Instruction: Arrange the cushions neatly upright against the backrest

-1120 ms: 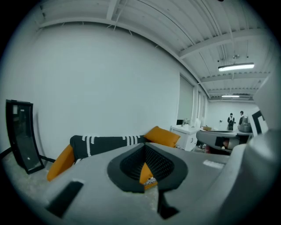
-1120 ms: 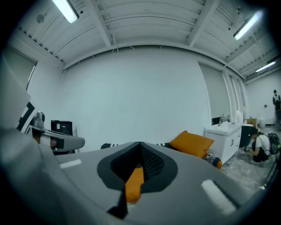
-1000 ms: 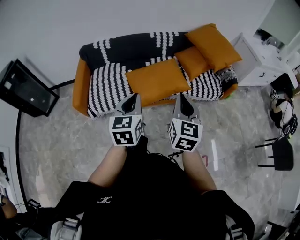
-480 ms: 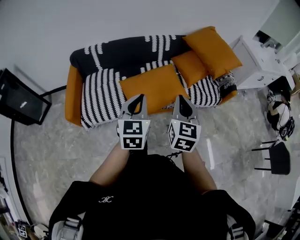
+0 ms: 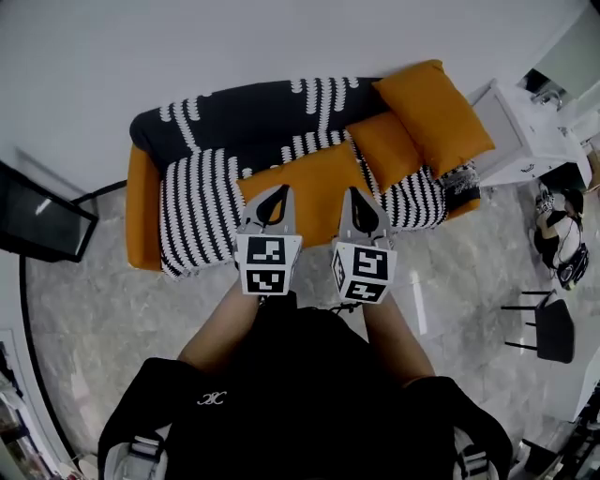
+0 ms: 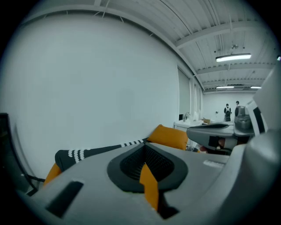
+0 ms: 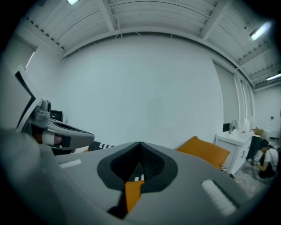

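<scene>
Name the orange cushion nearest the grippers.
The large cushion at the front of the seat; the small cushion and the end cushion lie further right.

Left tongs (image 5: 276, 193) and right tongs (image 5: 353, 194) both closed tight, nothing between the jaws. Held side by side, just apart, parallel, pointing forward and slightly down. Left forearm (image 5: 217, 336) and right forearm (image 5: 401, 339) bare, stretched ahead.

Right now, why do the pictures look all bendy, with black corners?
Head view: a very wide lens bows the sofa and the floor; the light is even, with no glare. Left gripper view: a round picture with black corners, one bright lamp, and the left gripper looming big. Right gripper view: the same black corners, and curved ceiling beams.
</scene>
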Motion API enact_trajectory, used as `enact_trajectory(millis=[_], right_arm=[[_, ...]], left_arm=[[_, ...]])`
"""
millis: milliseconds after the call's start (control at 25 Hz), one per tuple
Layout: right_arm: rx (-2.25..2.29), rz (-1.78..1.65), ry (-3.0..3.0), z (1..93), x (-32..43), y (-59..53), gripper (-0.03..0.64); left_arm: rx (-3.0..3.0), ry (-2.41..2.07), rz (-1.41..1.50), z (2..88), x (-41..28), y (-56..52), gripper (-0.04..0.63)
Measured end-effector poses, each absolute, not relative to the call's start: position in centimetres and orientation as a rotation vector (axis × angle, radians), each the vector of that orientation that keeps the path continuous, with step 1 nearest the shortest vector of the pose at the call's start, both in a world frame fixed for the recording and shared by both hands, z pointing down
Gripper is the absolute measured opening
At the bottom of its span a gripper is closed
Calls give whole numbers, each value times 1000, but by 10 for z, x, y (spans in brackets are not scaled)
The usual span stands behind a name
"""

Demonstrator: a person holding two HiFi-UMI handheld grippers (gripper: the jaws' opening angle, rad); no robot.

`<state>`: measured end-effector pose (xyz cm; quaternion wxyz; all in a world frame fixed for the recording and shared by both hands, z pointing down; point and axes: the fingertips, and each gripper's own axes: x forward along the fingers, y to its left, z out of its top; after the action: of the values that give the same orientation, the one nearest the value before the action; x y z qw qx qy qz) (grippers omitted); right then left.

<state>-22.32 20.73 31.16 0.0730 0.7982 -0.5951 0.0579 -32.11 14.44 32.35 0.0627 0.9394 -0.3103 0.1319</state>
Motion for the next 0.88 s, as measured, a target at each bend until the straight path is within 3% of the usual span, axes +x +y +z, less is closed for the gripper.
enact_trajectory(millis=[480, 880], right_arm=[[2349, 237, -1735, 322, -194, 108, 11], [2273, 288, -1696, 354, -147, 96, 57]], left_arm=[[2794, -853, 430, 337, -289, 39, 8], [2729, -742, 555, 397, -268, 19, 8]])
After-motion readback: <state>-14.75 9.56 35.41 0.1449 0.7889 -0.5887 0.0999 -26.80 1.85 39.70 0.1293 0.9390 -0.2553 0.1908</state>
